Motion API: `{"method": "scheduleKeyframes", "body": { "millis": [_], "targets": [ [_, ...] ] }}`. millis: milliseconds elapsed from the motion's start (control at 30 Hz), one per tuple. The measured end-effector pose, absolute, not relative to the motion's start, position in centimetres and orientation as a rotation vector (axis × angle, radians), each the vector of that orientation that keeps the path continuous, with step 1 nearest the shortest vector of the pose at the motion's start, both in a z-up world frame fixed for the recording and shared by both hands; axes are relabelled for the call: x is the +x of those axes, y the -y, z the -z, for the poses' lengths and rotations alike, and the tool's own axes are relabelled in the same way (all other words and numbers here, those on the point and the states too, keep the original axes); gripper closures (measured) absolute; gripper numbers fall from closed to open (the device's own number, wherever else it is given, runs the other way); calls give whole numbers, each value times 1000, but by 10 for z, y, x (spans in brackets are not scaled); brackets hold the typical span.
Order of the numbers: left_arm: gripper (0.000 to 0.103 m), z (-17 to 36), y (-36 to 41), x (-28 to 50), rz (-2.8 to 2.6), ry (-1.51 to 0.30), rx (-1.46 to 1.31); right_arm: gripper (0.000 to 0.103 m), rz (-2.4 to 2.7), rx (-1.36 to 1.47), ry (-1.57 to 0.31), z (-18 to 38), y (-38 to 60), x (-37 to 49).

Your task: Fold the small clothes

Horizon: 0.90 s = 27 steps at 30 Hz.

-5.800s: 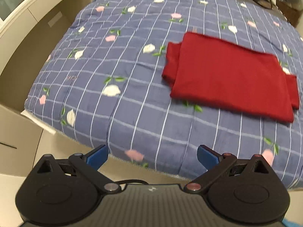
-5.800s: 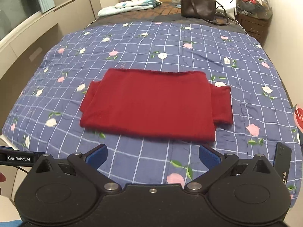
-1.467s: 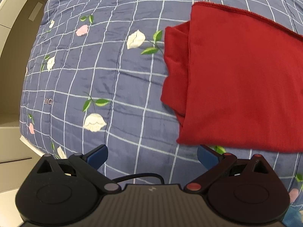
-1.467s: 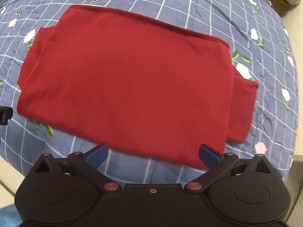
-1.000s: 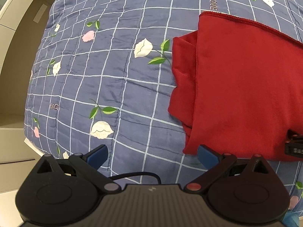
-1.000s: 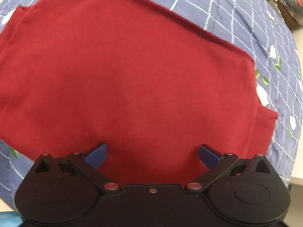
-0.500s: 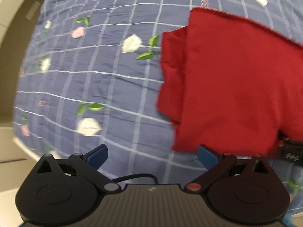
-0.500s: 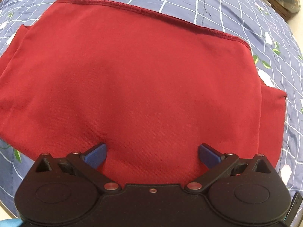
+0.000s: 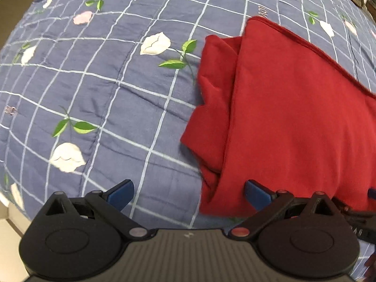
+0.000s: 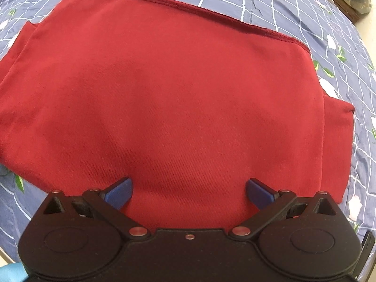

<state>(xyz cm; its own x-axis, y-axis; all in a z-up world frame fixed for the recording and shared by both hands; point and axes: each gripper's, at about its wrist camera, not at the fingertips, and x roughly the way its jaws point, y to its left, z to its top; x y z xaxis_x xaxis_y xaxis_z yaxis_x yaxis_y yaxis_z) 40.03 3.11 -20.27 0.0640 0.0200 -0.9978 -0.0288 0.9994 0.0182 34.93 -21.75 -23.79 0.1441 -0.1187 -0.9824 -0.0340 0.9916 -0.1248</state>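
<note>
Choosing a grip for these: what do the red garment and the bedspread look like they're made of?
Red garment: soft matte knit, probably cotton jersey; fine ribbed weave, stitched hem. Bedspread: thin quilted woven fabric with slight sheen, puckering along its stitched seams; fibre unclear.

Red garment (image 10: 178,89) folded flat, sleeve ends protruding both sides, on bedspread (image 9: 98,94)

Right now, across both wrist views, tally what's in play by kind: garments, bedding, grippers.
Red garments: 1, the red garment, partly folded, lying flat.
Quilts: 1, the blue floral checked quilt under it.
Grippers: 2, the left gripper open at the garment's near left corner, and the right gripper open over its near edge.
Total: 4
</note>
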Motion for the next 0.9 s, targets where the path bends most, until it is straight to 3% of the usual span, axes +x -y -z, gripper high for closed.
{"method": "scheduleKeyframes", "body": {
  "millis": [200,433,700,900],
  "targets": [
    [6,215,-40,418,-8,-1521,-82,1,60,-117,-1430,240,222,352],
    [44,224,-35,424,41,-1575,-157,0,39,-110,-1444,241,224,352],
    [46,230,-22,420,26,-1593,-137,0,55,-100,-1439,241,223,351],
    [40,232,-21,420,-3,-1601,-119,0,51,-101,-1421,241,224,346]
  ]
}}
